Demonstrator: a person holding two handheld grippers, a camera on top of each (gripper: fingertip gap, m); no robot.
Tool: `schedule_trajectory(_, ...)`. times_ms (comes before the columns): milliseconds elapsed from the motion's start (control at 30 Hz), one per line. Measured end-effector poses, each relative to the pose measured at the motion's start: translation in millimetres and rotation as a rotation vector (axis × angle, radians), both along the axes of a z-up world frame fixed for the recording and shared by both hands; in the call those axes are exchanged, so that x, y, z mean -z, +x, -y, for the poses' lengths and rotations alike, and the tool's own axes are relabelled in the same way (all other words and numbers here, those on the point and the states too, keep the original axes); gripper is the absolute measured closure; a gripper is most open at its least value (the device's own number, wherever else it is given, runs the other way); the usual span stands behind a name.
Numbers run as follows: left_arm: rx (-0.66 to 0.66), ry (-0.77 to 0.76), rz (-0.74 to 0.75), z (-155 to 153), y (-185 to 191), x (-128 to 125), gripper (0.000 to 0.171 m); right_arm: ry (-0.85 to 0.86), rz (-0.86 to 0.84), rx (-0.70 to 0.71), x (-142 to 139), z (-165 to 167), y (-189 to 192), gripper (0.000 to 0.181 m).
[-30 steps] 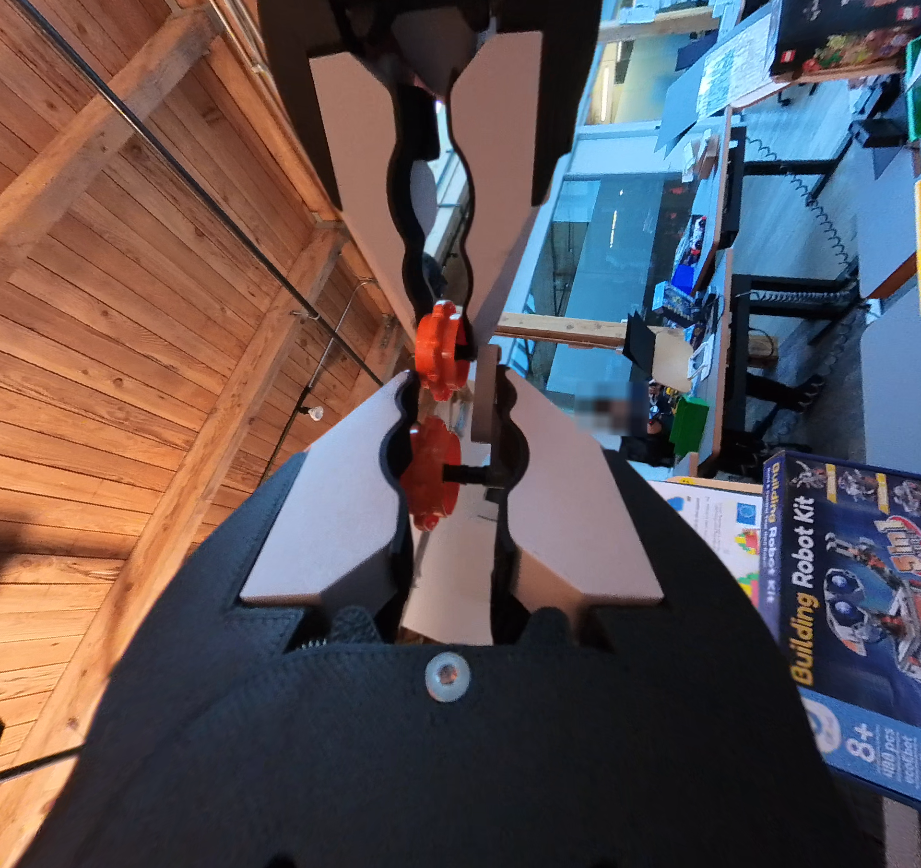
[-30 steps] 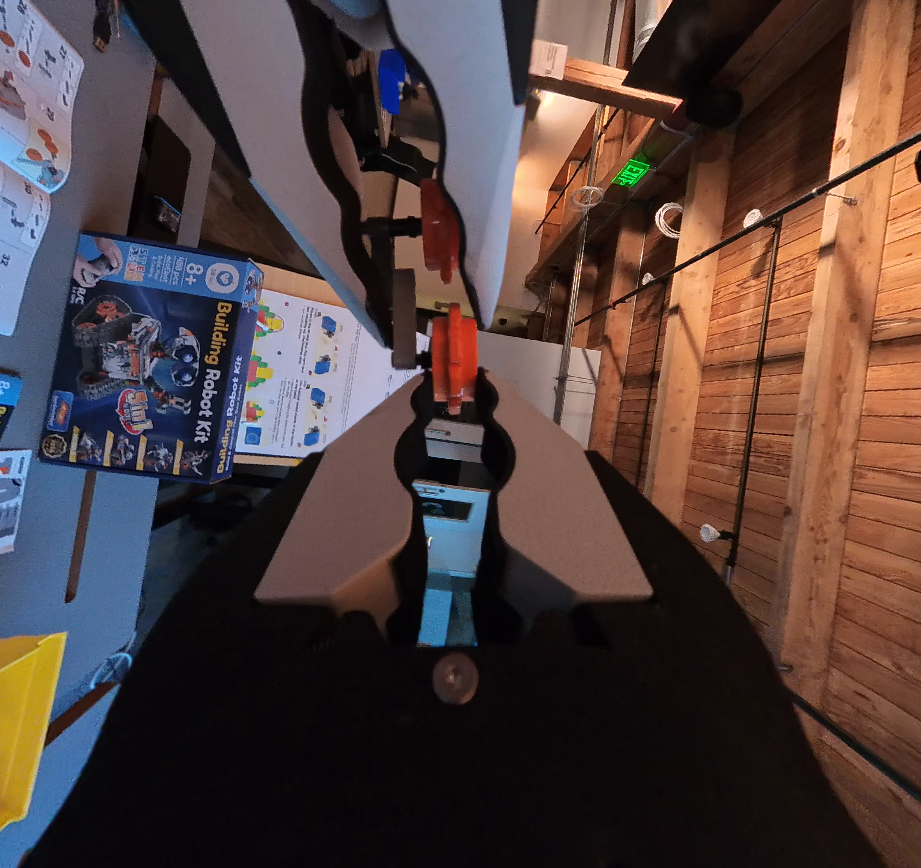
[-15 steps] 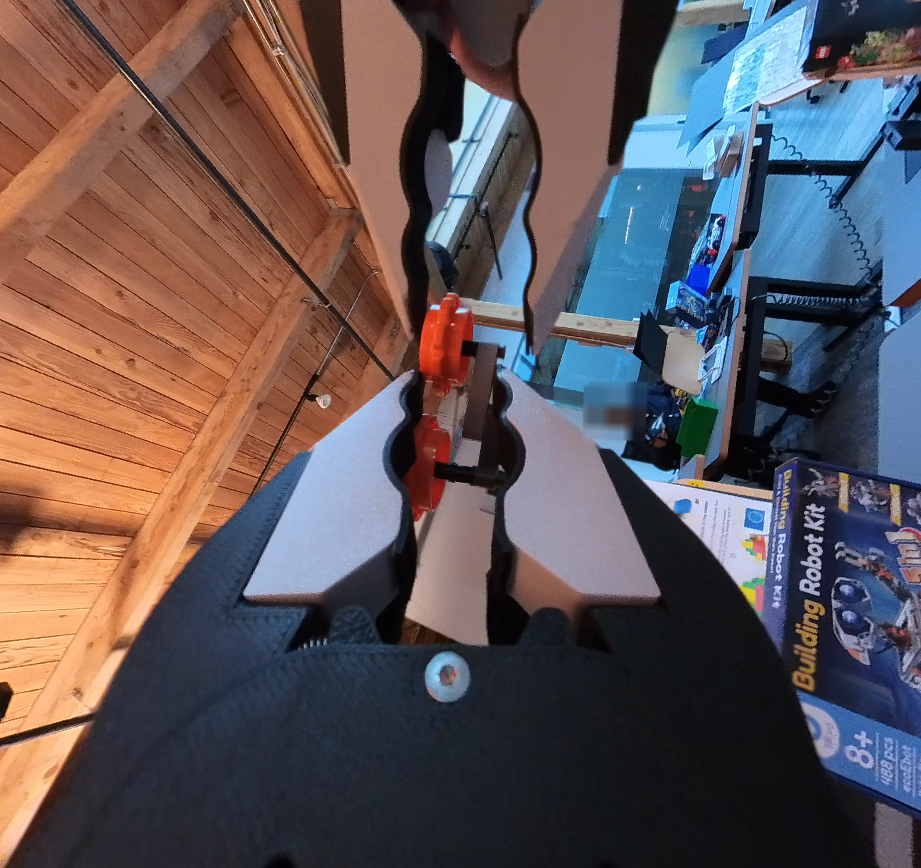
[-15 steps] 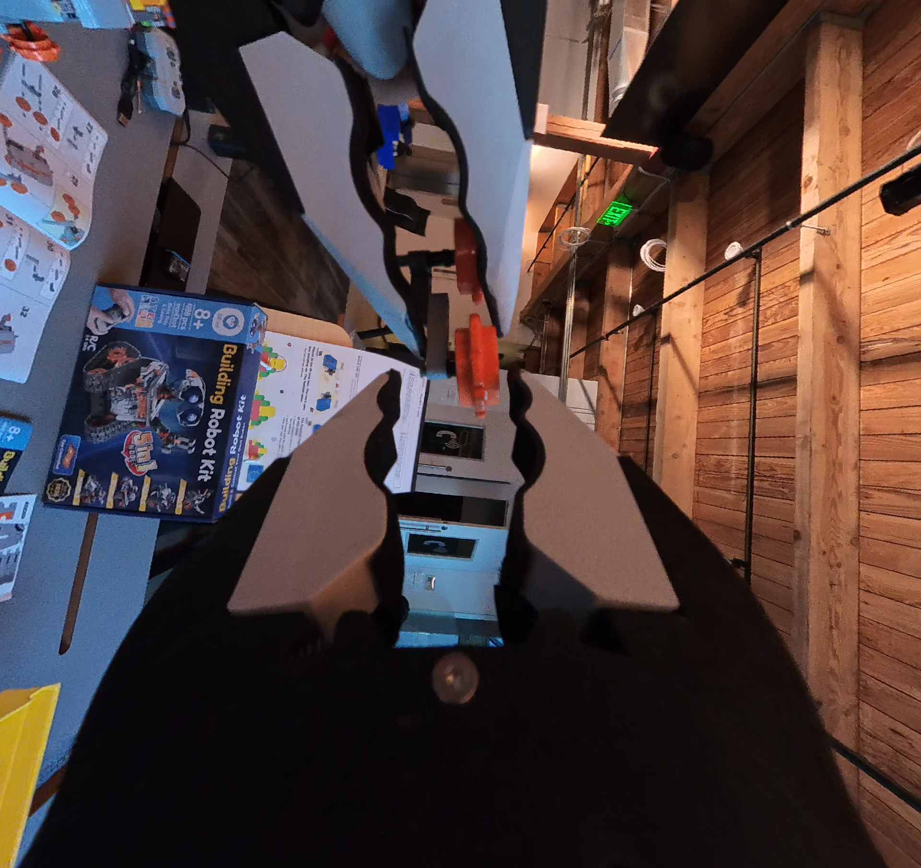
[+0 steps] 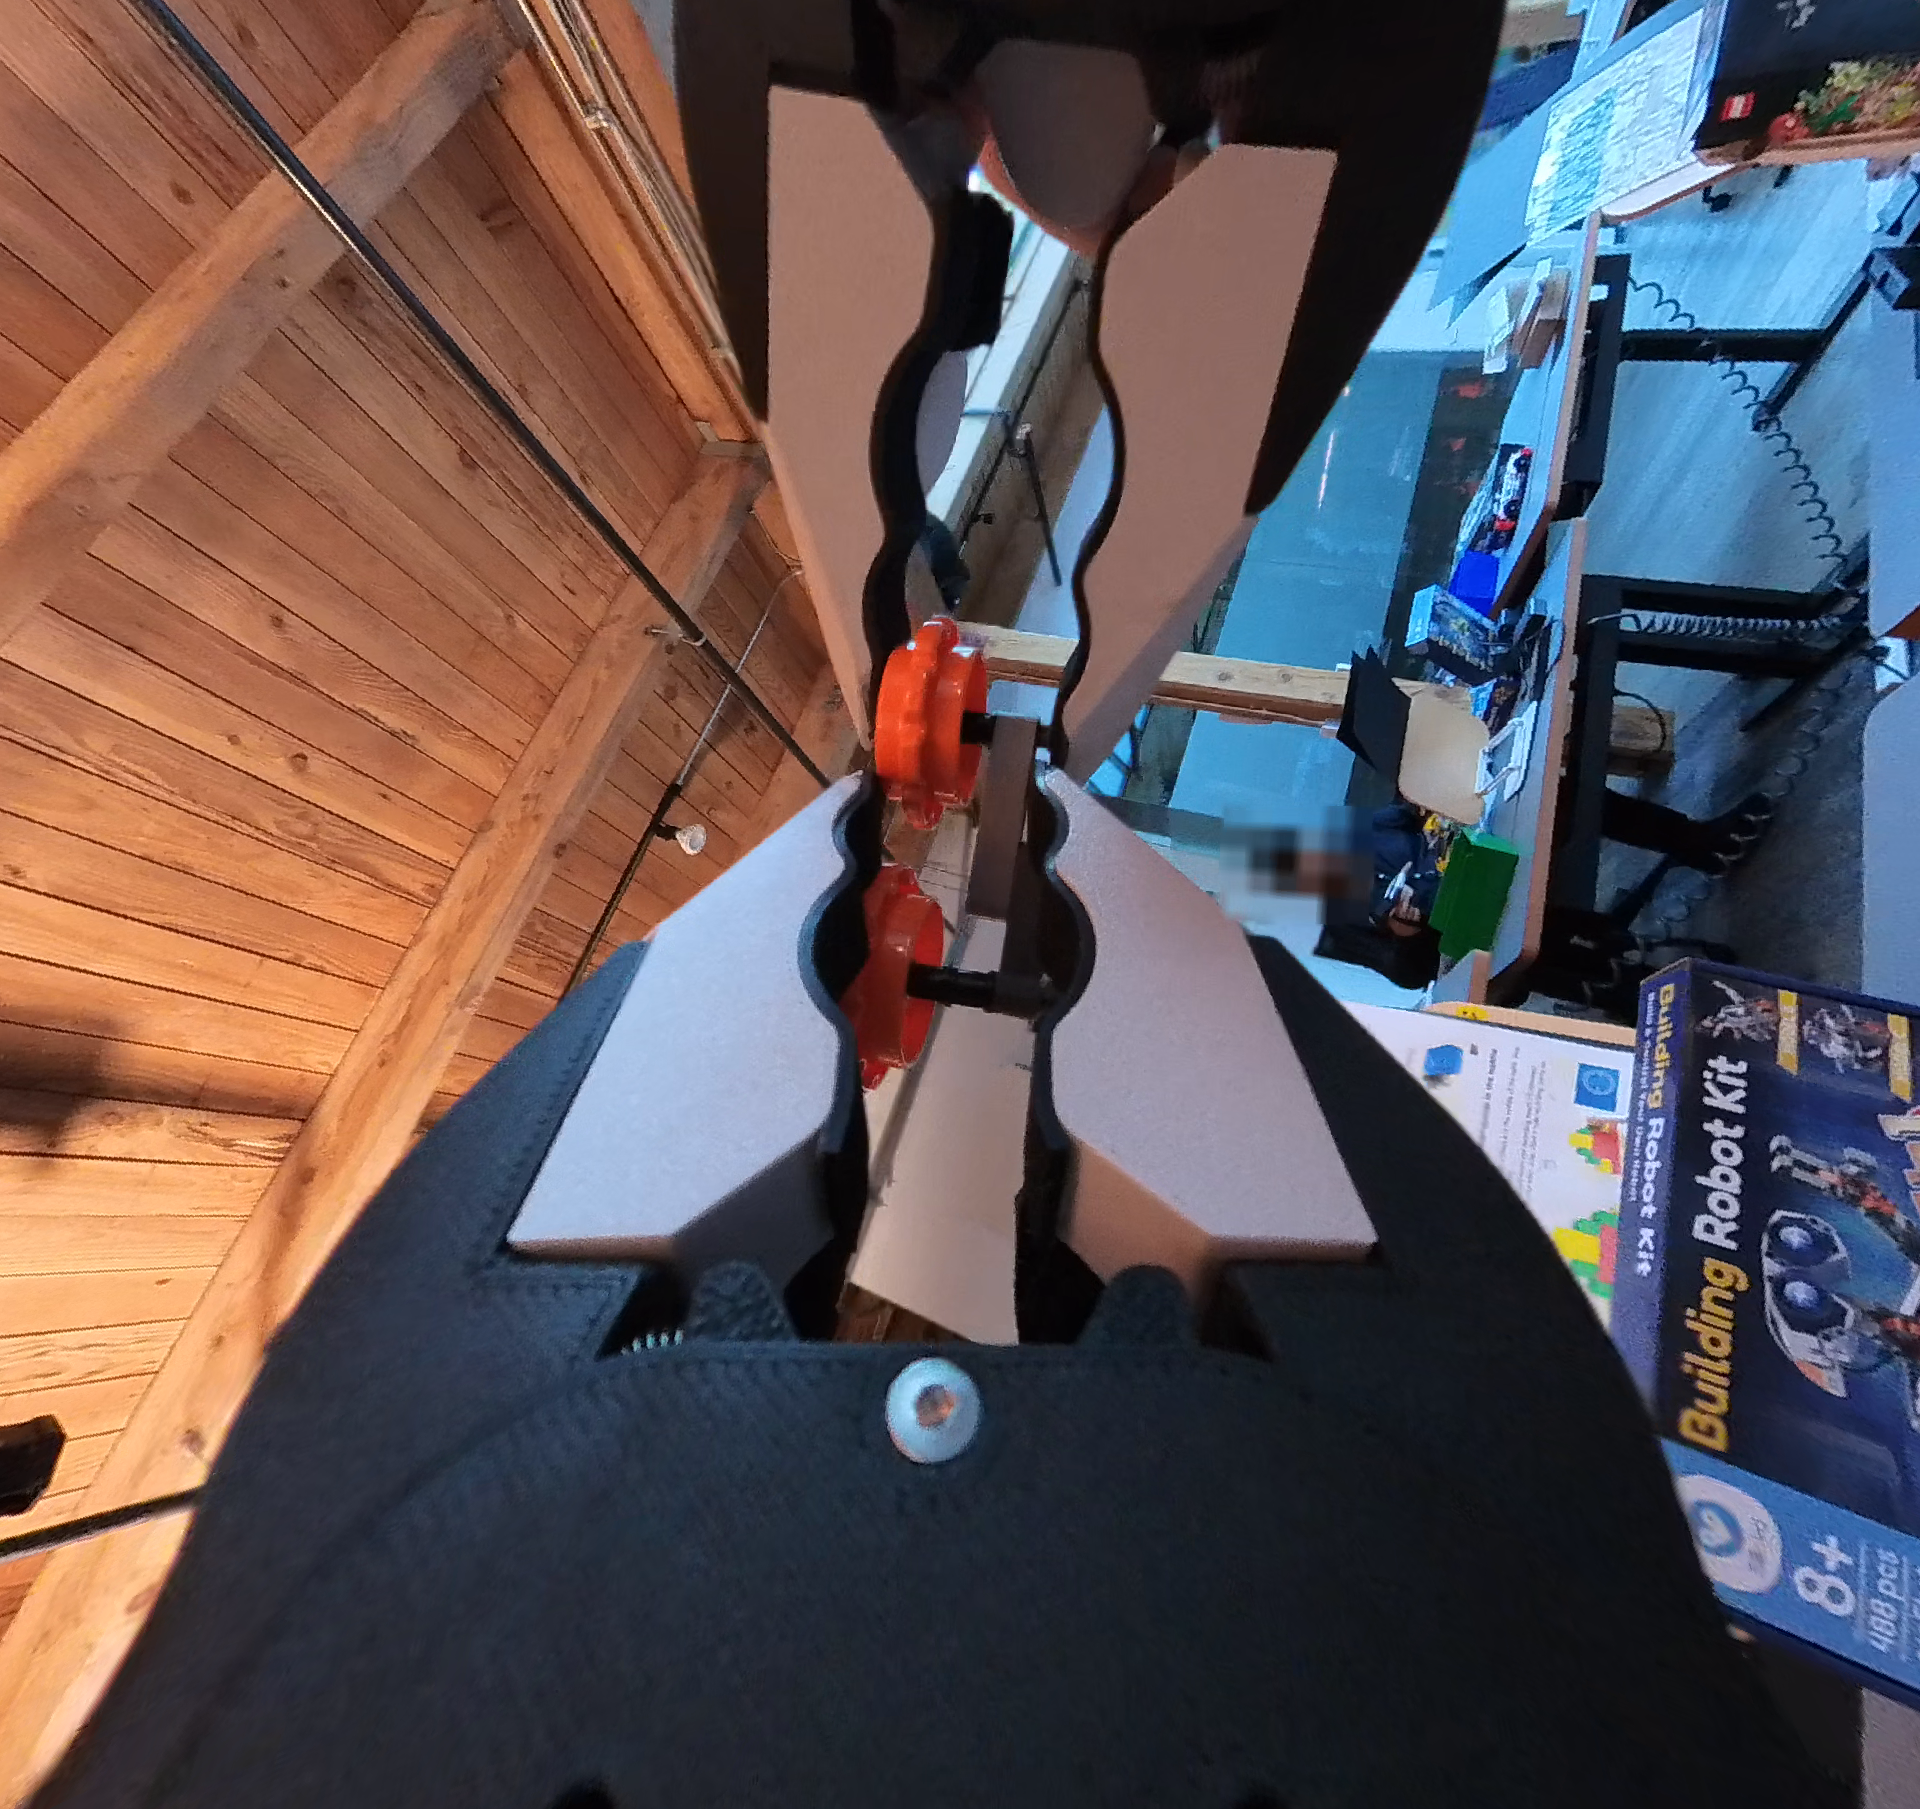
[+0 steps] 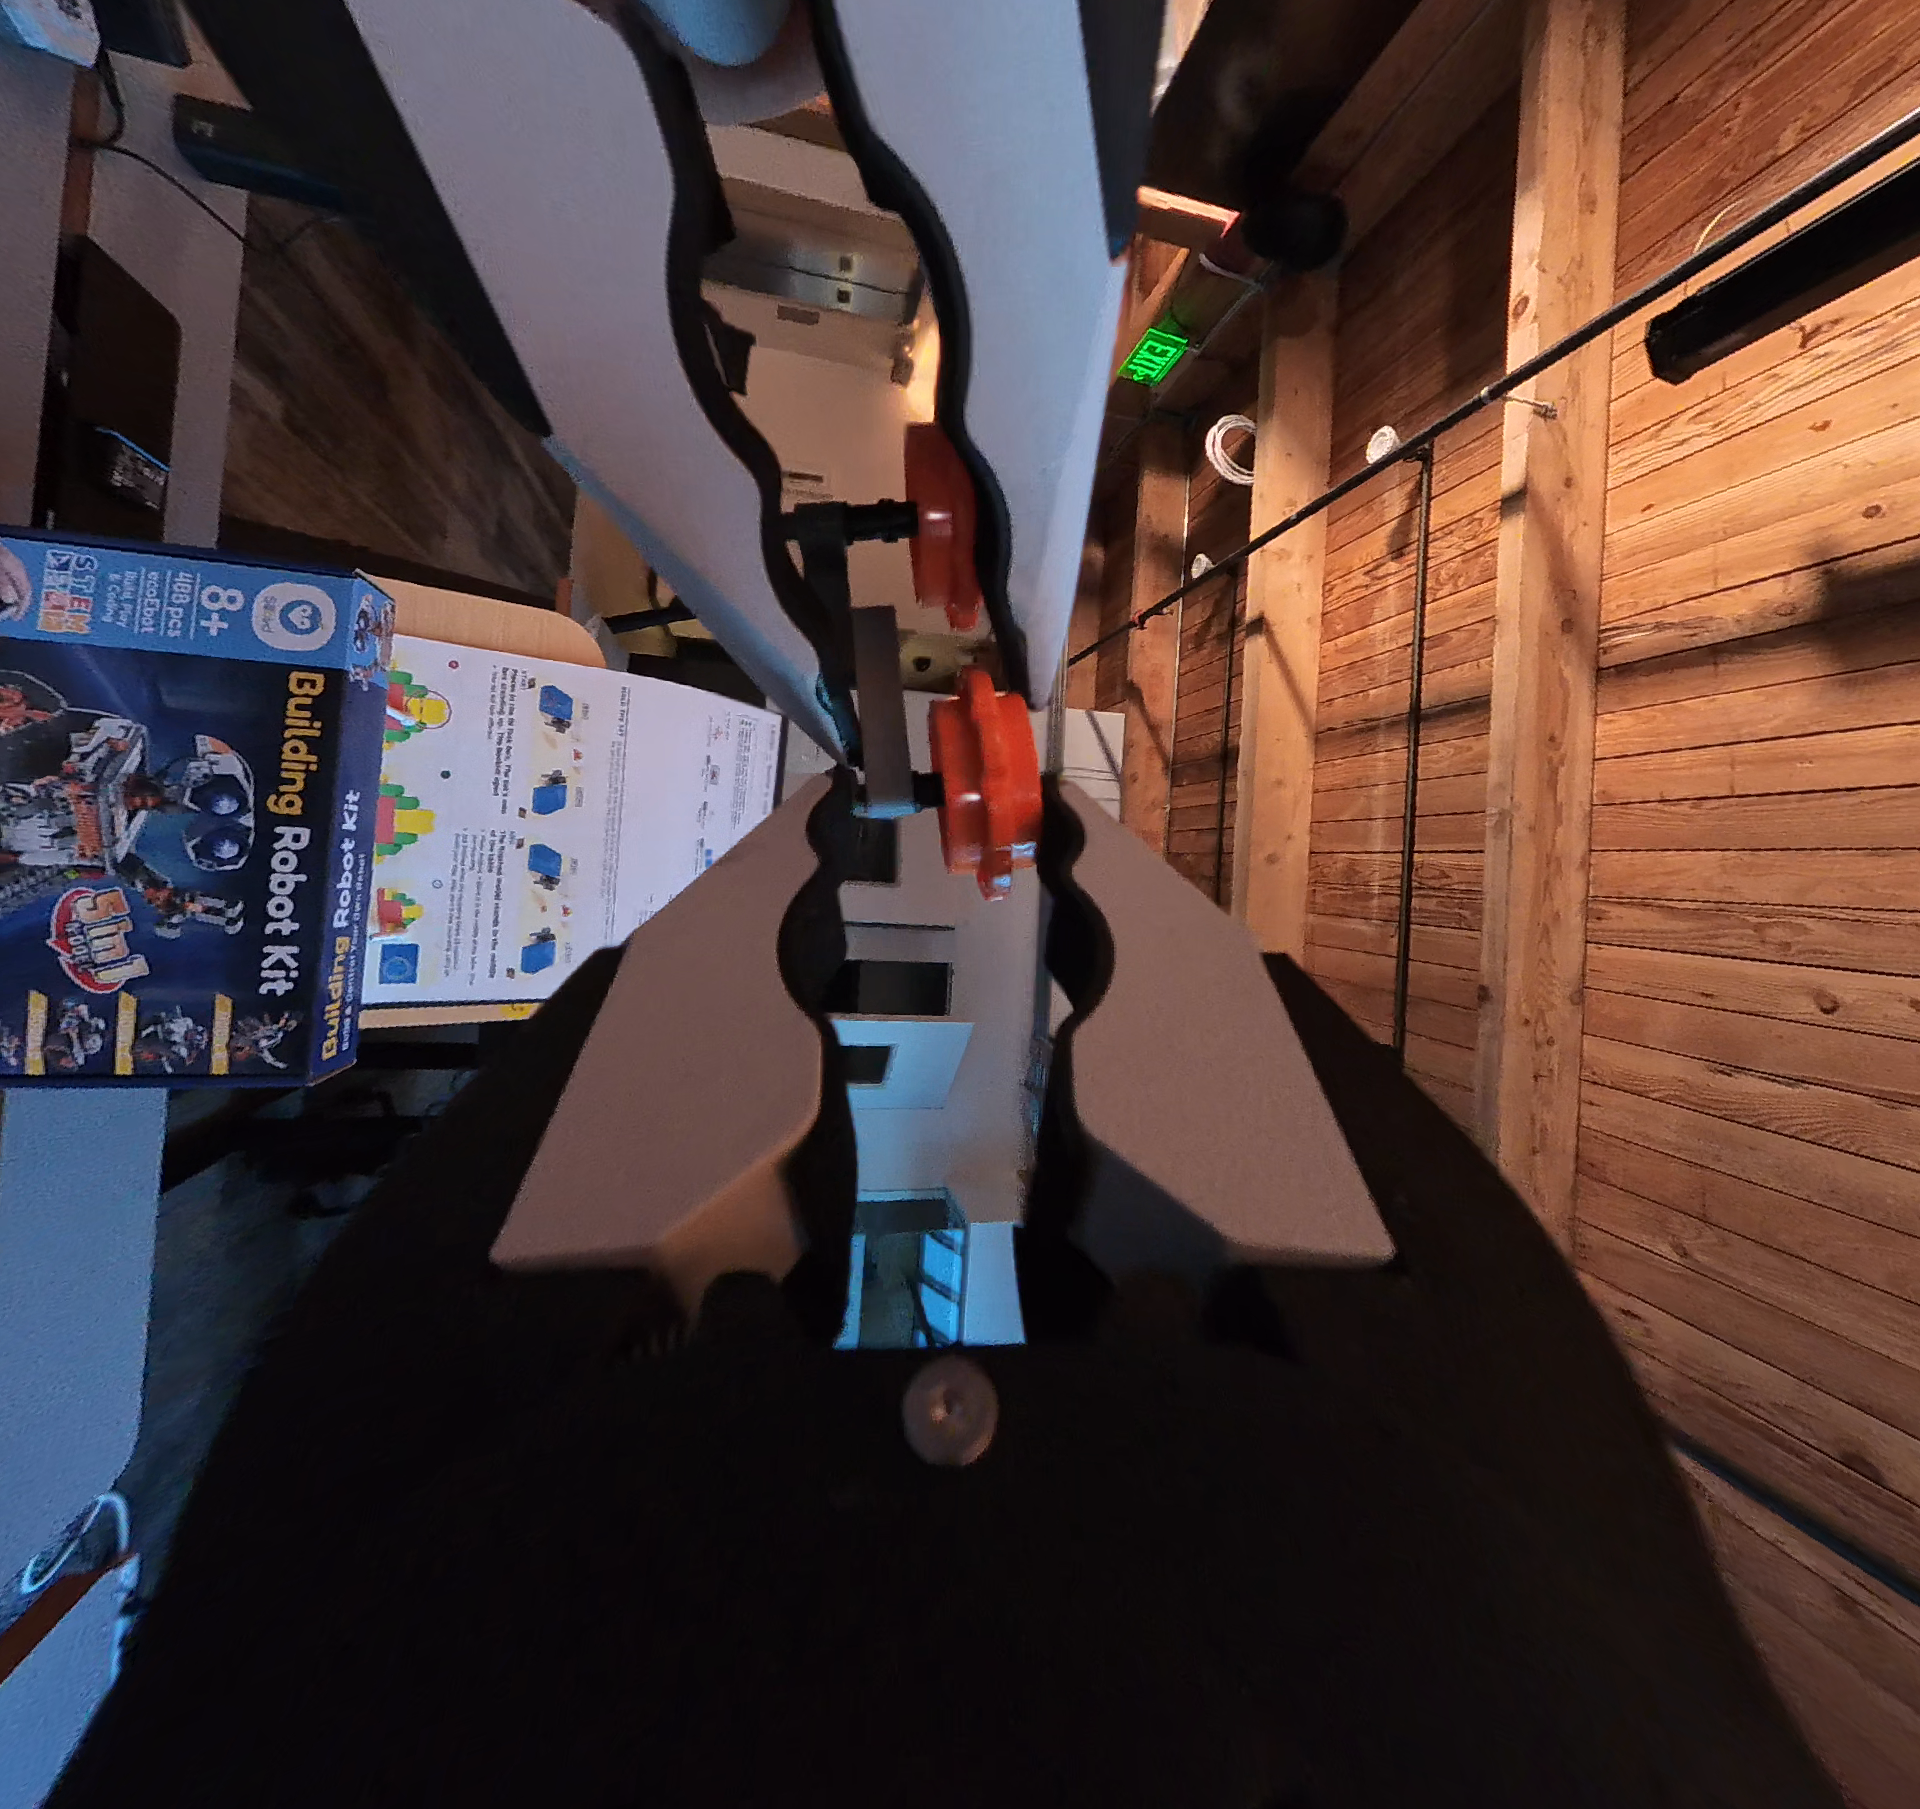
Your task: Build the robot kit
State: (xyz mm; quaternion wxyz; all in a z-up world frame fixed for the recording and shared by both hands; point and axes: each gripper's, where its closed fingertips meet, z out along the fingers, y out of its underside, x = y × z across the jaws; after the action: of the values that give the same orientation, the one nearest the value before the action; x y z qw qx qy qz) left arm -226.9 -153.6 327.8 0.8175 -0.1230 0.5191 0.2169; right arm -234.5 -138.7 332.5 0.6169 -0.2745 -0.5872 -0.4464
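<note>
Wooden plank wall [image 5: 312,533] with heavy beams filled one side of both views, crossed by a thin black rail [image 6: 1455,409], and a green lit sign [image 6: 1151,357] hung near it. Grey counter [image 5: 1704,471] tops stood farther off, one bearing a dark blue kit box [image 6: 177,814] beside a white printed instruction sheet [image 6: 582,803]. Between the two tools sat a small assembly: a grey beam [image 5: 1003,814] carrying two black pins, each capped with an orange gear [image 5: 927,720] and a second orange gear [image 5: 894,975]. The left gripper [image 5: 951,803] was closed on that assembly, the lower gear and pin caught between its fingers. The right gripper [image 6: 935,803] faced it from the opposite side, its fingers parted with a gap around the beam and the nearer gear; whether they touched it could not be told.
</note>
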Motion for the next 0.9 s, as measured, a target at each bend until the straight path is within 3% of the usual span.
schedule_trajectory(533, 0.007, 0.035, 0.020, 4.3, 1.8, -3.3, 0.146, 0.019, -0.037, -0.026, -4.6, 3.2, 2.8, 0.147)
schedule_trajectory(900, -0.057, 0.064, -0.103, -4.7, 12.0, 9.2, 0.133, -0.083, -0.009, 0.031, 9.4, -13.6, 13.8, 0.148)
